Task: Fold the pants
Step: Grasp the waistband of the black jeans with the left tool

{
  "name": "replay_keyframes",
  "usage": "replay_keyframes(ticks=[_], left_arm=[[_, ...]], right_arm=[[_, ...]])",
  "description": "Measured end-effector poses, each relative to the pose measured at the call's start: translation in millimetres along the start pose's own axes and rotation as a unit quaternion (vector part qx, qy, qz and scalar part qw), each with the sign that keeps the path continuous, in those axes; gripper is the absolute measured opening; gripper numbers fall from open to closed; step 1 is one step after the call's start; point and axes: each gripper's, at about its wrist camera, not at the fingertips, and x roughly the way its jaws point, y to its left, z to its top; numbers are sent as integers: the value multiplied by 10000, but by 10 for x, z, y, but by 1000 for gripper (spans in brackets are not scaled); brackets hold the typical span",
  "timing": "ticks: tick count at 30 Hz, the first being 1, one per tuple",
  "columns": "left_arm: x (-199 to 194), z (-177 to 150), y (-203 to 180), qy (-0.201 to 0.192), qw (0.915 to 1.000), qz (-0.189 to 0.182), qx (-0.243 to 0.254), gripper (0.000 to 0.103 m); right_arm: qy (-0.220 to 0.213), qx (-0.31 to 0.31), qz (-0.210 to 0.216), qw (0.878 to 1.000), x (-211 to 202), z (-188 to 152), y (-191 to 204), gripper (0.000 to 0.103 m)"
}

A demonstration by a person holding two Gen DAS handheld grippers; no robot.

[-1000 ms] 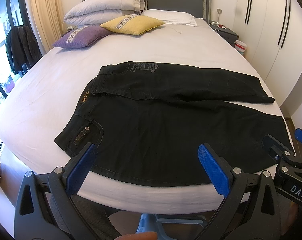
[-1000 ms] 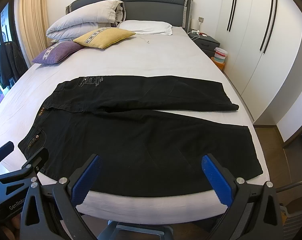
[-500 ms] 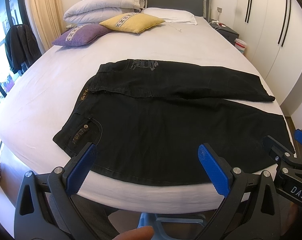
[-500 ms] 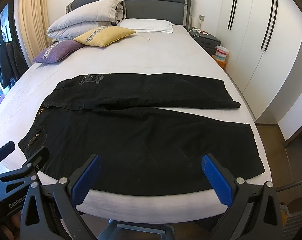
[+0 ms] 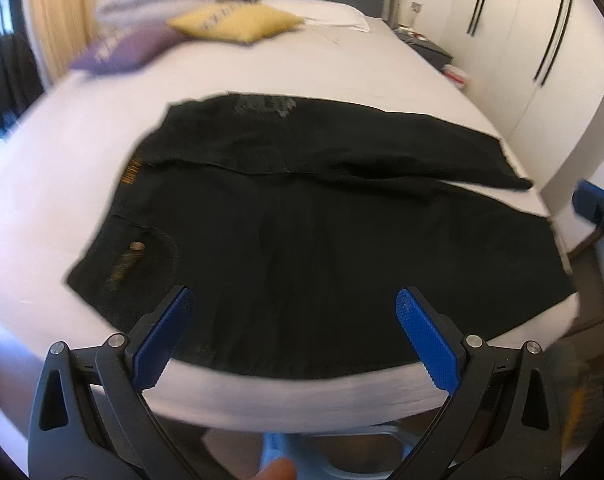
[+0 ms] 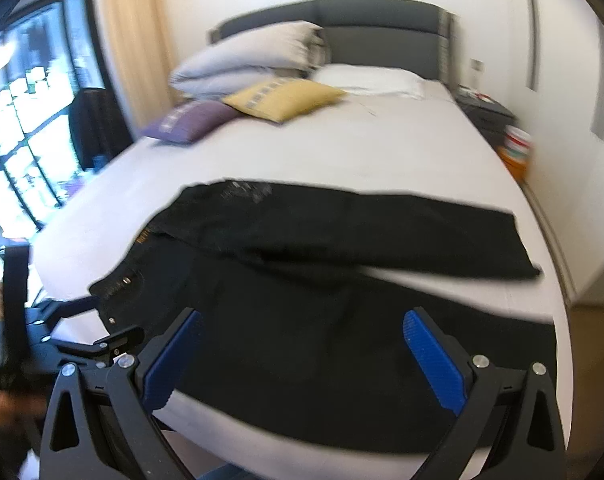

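Black pants (image 5: pixel 302 232) lie flat across the near part of the bed (image 5: pixel 342 72), waistband to the left, legs running right. They also show in the right wrist view (image 6: pixel 322 288). The far leg lies apart from the near leg. My left gripper (image 5: pixel 294 320) is open and empty, just above the near hem side of the pants. My right gripper (image 6: pixel 302 344) is open and empty over the near leg. The left gripper's body (image 6: pixel 42 344) shows at the left of the right wrist view. Both views are blurred.
A yellow cushion (image 5: pixel 238 24), a purple cushion (image 5: pixel 122 48) and white pillows (image 6: pixel 254 56) lie at the head of the bed. A nightstand (image 6: pixel 486 112) and white wardrobe doors (image 5: pixel 542 40) stand to the right. A window (image 6: pixel 26 112) is to the left.
Both grippers have moved in toward the pants. The right wrist view has swung left and tilted. Both views have become blurred with motion. Both grippers stay open.
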Motion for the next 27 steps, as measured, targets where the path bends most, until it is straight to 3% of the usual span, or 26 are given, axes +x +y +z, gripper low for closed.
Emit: replay_keyframes(ticks=[1,4,6,8,9,11,13,14,17,19,27], left_arm=[[57,64,92,-25,9999,-100,29,103],[114,306,248,-504,9974,220,471,103],[236,587,319,-387,9935,436,979,103],[409,946,438,-121,9928,299,1149,103],[463,1148,518,-251,9923,166,1200,103],[590,1505,601,-473,9866,49,1559,103],[855,1852,632,-416,9771,225,2077,103],[1019,2028,644,-366,9713,321,2327,103],[1526,2464,757,145,9605,-17,2780,103],[1849,2674,836,417,9544,40,2957,103],[2707,3093,1112,1284,9424,-543,3042,103]], right_arm=[[-42,-81,128,9999,11,70,-92,103],[-67,-493,404,9979,154,369,-329,103],[-40,-816,591,9949,298,545,-478,103],[17,-993,787,9919,464,702,-634,103],[56,-1037,862,9909,540,754,-709,103],[152,-1166,987,9882,715,872,-848,103],[360,-1301,978,9860,946,991,-990,103],[450,-1337,972,9852,1039,1039,-1070,103],[597,-1401,1081,9824,1294,1155,-1258,102],[667,-1485,1166,9797,1434,1212,-1353,102],[1096,-1868,1504,9646,2099,1358,-1489,102]])
